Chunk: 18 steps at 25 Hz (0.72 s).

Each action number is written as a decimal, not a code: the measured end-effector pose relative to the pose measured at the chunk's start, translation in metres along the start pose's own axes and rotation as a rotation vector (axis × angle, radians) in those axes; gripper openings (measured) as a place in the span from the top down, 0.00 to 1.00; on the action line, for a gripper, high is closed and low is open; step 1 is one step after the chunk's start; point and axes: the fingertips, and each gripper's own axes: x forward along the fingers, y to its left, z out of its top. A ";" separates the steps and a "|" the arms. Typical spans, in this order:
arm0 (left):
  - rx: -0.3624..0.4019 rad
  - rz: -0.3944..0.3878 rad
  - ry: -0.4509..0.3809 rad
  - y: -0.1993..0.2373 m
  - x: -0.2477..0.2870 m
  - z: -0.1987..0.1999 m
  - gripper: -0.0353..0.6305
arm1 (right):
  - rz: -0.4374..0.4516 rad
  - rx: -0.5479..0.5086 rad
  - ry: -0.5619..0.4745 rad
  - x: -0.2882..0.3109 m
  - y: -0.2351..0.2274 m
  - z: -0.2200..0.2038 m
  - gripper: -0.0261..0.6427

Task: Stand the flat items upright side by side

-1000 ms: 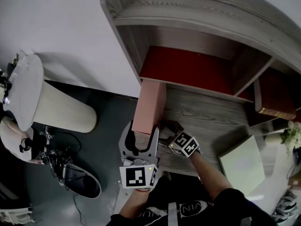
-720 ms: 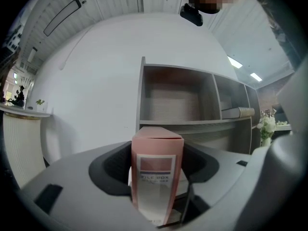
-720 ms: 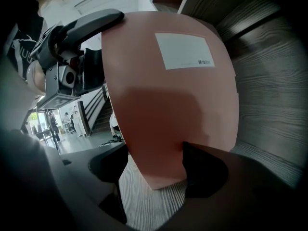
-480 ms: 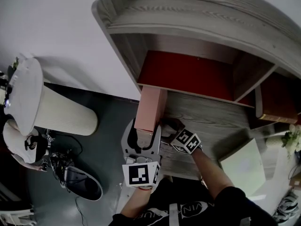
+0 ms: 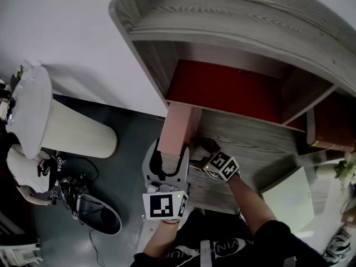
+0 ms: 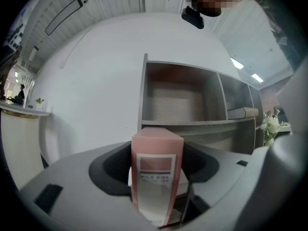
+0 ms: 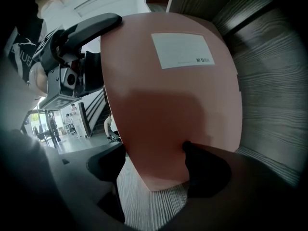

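Head view: pink file box (image 5: 177, 128) stands upright at the left end of the grey wood-grain shelf (image 5: 250, 143), just in front of the red-backed compartment (image 5: 228, 90). Its narrow top faces the camera.

Left gripper (image 5: 167, 159): clamped on the near, narrow end of the file box. Left gripper view confirms this. The spine with its "FILE BOX" label sits squarely between the two jaws, vertical and not leaning.

Right gripper (image 5: 196, 149): on the box's right side, low, near its base. Its jaws have just been opening. In the right gripper view they stand wide apart, with the lower corner of the box's broad pink face reaching between them. The left jaw is clear of the box. The right jaw lies close against the face; contact there cannot be confirmed. Judged a release, not a grip.

Progress, judged from layout:
- One flat item is on its edge, supported only by the left gripper. It is not leaning on a neighbour or on the shelf wall.
- Pale green flat item (image 5: 286, 196) lies flat near the front right of the shelf, well apart from the file box and not yet raised.
- A further book-like item (image 5: 309, 128) shows in the right-hand compartment; its pose is unclear.

Remaining: steady the file box, then fetch the green item and stand it beside the box. Tipping is the likely risk if the left grip lets go early.
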 end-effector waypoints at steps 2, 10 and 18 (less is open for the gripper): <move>-0.005 -0.012 -0.003 -0.001 0.000 -0.001 0.51 | -0.003 0.002 -0.002 0.000 0.000 0.000 0.37; -0.086 -0.098 0.050 0.000 -0.005 -0.020 0.49 | -0.090 0.010 0.054 -0.003 -0.001 -0.002 0.37; -0.121 -0.126 0.057 0.001 -0.027 -0.021 0.48 | -0.165 0.051 -0.075 -0.033 0.014 0.030 0.40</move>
